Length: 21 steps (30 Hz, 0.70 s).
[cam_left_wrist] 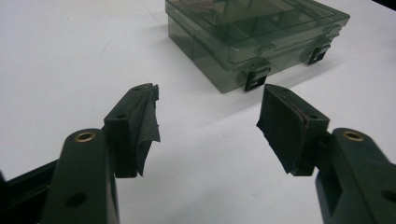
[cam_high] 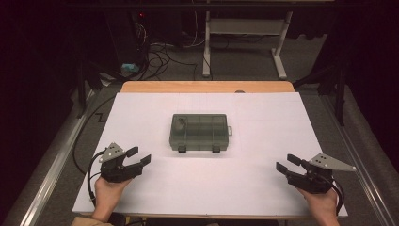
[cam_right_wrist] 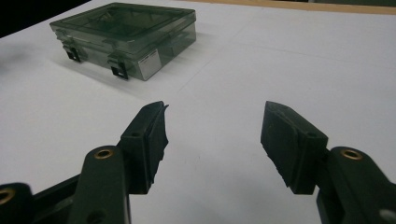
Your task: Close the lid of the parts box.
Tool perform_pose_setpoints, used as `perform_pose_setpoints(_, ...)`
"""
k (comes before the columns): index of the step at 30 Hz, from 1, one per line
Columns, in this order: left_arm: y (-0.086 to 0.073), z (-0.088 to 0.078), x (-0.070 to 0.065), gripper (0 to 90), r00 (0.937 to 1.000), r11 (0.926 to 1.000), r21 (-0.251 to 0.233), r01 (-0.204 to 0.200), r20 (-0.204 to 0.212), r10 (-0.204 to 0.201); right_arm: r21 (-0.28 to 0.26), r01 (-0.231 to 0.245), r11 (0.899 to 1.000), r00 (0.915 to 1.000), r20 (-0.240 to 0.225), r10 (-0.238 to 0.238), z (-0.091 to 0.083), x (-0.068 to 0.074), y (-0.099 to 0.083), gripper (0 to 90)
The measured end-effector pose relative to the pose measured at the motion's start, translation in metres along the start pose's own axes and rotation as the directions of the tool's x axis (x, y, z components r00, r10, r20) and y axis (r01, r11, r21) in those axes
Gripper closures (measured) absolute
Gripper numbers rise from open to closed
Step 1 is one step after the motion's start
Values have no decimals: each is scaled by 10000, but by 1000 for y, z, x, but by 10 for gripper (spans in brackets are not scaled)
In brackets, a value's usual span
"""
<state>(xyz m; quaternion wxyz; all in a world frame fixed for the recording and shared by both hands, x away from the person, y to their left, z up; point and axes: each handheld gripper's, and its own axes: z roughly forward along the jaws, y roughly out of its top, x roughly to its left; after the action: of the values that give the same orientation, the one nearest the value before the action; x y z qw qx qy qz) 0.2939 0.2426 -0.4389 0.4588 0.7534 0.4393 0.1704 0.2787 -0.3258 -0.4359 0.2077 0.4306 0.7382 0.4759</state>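
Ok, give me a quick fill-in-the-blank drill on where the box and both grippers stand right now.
1. The lid of the clear compartment box is ____.
2. The box has ____ black latches on the side facing the person.
3. Both the left gripper and the right gripper are ____, with nothing between the fingers.
4. The box sits on a ____ sheet covering the table.

Missing words: closed; two; open; white
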Motion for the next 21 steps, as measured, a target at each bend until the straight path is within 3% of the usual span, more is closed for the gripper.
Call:
perform_pose_setpoints(5,-5,-2,1,365,9995,9998,-91,149,-289,-151,-124,-100,9999,9998,156,102,-4,-1,-8,383)
perform_pose_setpoints(19,-20,-7,4,346,9979,9976,-459,521,-370,-538,-865,-634,9942,9952,684,695,-23,-5,-32,358)
perform_pose_setpoints(21,-23,-10,3,345,9975,9969,-538,575,-389,-597,-923,-533,9943,9950,791,607,-26,-4,-35,358)
